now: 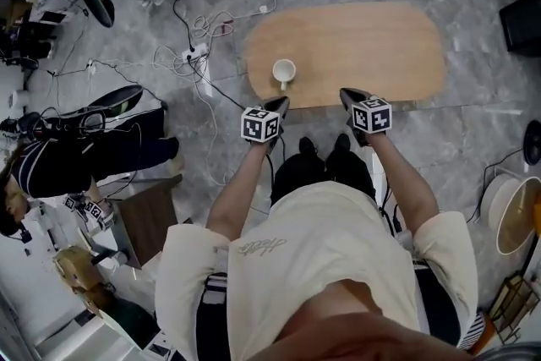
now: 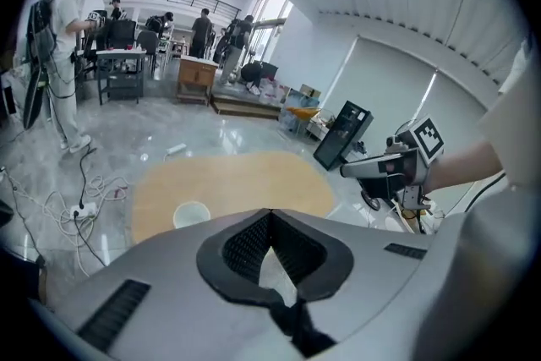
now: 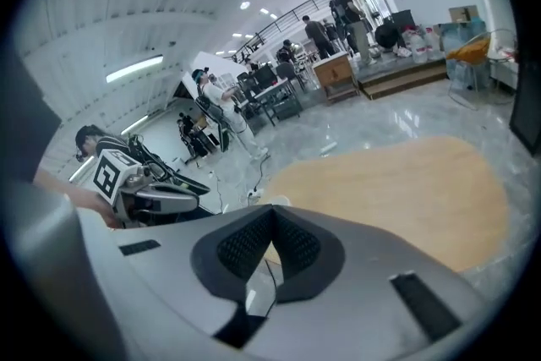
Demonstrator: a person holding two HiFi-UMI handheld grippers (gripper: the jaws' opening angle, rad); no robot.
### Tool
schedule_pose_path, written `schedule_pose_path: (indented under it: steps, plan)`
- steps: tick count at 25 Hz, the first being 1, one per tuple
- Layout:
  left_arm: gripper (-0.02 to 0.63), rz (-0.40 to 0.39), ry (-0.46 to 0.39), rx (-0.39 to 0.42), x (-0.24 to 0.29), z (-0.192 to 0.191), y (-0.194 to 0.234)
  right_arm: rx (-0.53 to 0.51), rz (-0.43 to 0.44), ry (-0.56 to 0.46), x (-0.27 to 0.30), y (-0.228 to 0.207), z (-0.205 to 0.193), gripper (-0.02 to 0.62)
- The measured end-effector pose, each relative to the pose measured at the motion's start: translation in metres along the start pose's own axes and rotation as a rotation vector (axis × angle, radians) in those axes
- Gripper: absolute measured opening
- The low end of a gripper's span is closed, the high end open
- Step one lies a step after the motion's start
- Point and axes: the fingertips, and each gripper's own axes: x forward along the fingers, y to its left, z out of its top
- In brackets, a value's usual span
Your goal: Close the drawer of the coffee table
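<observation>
The coffee table (image 1: 355, 46) has an oval light-wood top, and a white cup (image 1: 284, 72) stands near its near-left edge. No drawer shows in any view; the top hides whatever is under it. My left gripper (image 1: 279, 106) hovers at the table's near edge just below the cup, jaws shut and empty. My right gripper (image 1: 348, 95) hangs at the same edge further right, also shut on nothing. In the left gripper view the jaws (image 2: 270, 214) point over the table (image 2: 237, 182) and cup (image 2: 191, 216). The right gripper view shows the tabletop (image 3: 397, 182) ahead.
Cables and a power strip (image 1: 193, 55) lie on the grey floor left of the table. A seated person and an office chair (image 1: 110, 110) are at the left. A black monitor (image 1: 520, 21) stands at the right, with a white round object (image 1: 507, 211) lower right.
</observation>
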Motion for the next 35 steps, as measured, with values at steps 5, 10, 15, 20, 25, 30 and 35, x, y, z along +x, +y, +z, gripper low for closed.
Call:
schedule_pose_path:
  steps: [5,10,15,20,25,30,35]
  plan:
    - [0.005,0.001,-0.149,0.058,-0.044,0.056,-0.033,-0.128,0.014,-0.078,-0.039,0.031,0.041,-0.005]
    - [0.005,-0.048,-0.242,0.17,-0.081,0.097,-0.073,-0.243,0.038,-0.142,-0.076,0.069,0.067,-0.005]
    - [0.005,-0.069,-0.336,0.277,-0.12,0.145,-0.103,-0.322,0.05,-0.254,-0.116,0.1,0.108,-0.005]
    - [0.005,-0.064,-0.455,0.32,-0.157,0.19,-0.126,-0.381,0.075,-0.456,-0.172,0.132,0.161,-0.006]
    - [0.005,-0.061,-0.542,0.342,-0.184,0.217,-0.141,-0.447,0.05,-0.659,-0.227,0.157,0.208,-0.006]
    - [0.005,-0.067,-0.58,0.379,-0.204,0.225,-0.165,-0.447,0.037,-0.763,-0.262,0.163,0.227,-0.006]
    - [0.005,-0.077,-0.641,0.355,-0.23,0.243,-0.158,-0.471,0.027,-0.743,-0.263,0.174,0.229,-0.006]
